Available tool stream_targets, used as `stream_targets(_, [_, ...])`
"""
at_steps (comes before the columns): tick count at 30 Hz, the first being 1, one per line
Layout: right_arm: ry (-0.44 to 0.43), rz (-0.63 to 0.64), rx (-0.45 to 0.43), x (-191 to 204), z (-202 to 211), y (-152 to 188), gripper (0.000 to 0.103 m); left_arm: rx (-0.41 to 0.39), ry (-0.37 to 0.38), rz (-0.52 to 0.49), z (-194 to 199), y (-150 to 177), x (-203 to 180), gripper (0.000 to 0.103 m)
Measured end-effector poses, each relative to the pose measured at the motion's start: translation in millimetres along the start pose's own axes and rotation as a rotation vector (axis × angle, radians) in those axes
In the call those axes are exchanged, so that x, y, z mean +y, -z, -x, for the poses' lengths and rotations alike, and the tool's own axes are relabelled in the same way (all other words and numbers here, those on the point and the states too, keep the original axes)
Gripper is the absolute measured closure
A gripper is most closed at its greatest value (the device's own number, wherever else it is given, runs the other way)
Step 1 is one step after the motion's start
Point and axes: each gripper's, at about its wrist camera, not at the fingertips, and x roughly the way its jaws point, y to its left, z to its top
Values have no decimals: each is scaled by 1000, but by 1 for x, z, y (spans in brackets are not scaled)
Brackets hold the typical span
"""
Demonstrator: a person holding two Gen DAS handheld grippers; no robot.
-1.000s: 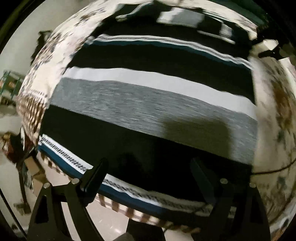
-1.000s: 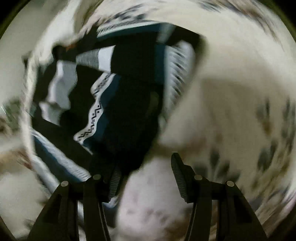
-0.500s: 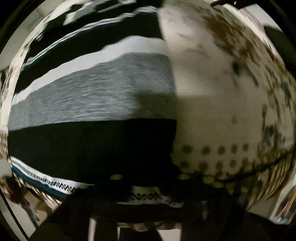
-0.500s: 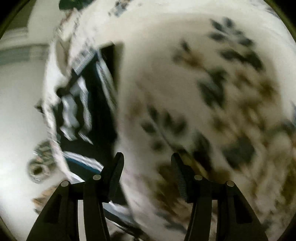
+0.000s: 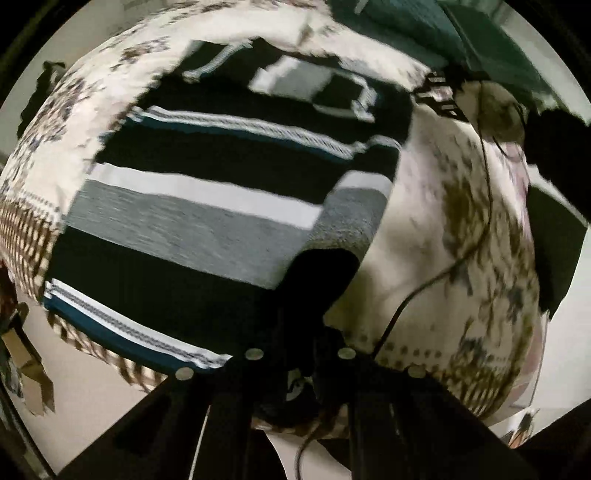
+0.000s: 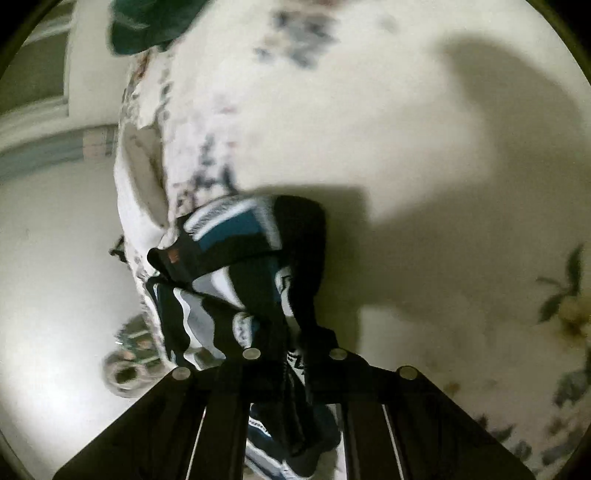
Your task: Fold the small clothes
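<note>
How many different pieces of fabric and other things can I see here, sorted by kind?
Striped garment: 1, pinched by both the left gripper and the right gripper
Floral bedspread: 1
Dark green cloth: 1
Thin black cable: 1
Grippers: 2
Total: 6

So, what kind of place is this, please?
Probably a bedroom at home. A striped sweater lies on a flowered bedspread that looks like a bed cover, with pale floor beside it. Both grippers pinch the sweater.
</note>
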Motion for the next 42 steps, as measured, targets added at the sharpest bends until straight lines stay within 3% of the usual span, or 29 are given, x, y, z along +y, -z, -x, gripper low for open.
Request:
stream_targets(7, [119, 138, -36, 140, 13, 10, 97, -62, 20, 96, 40, -23, 73, 97])
stream_targets(12, [254, 245, -33, 265, -28, 24, 97, -85, 61, 195, 52, -33, 144, 97])
stream_targets(19, [469, 405, -12, 409, -176, 48, 97, -76, 144, 335, 34, -39, 253, 97])
stream_targets(23, [608, 455, -1, 450, -262, 59, 97, -62, 178, 412, 10, -35, 309, 97])
stream_targets(26, [664, 463, 8, 458, -309, 61, 97, -41, 196, 450, -11, -32, 339, 97])
stream_targets(29, [644, 415, 79, 449, -341, 56, 90, 17, 187, 472, -35, -28, 364, 95])
stream_targets(30, [626, 410, 90, 447, -343, 57, 74, 50, 173, 481, -43, -25, 373, 94])
stream_targets(31, [600, 398, 94, 444, -342, 59, 64, 74, 160, 491, -47, -23, 381, 86])
stream_targets(32, [556, 380, 97, 440, -335, 63, 44, 98, 143, 508, -49, -19, 392, 78])
stream_targets(33, [505, 360, 102, 434, -323, 72, 39, 106, 151, 518, -47, -17, 399, 60])
stream_targets(34, [476, 349, 107, 428, -312, 80, 39, 102, 166, 528, -43, -16, 405, 51])
stream_targets(37, [402, 349, 135, 404, -273, 122, 39, 55, 235, 543, -28, -19, 415, 42])
stream_targets(42, [400, 264, 183, 315, -229, 225, 39, 72, 243, 449, -36, -44, 397, 42])
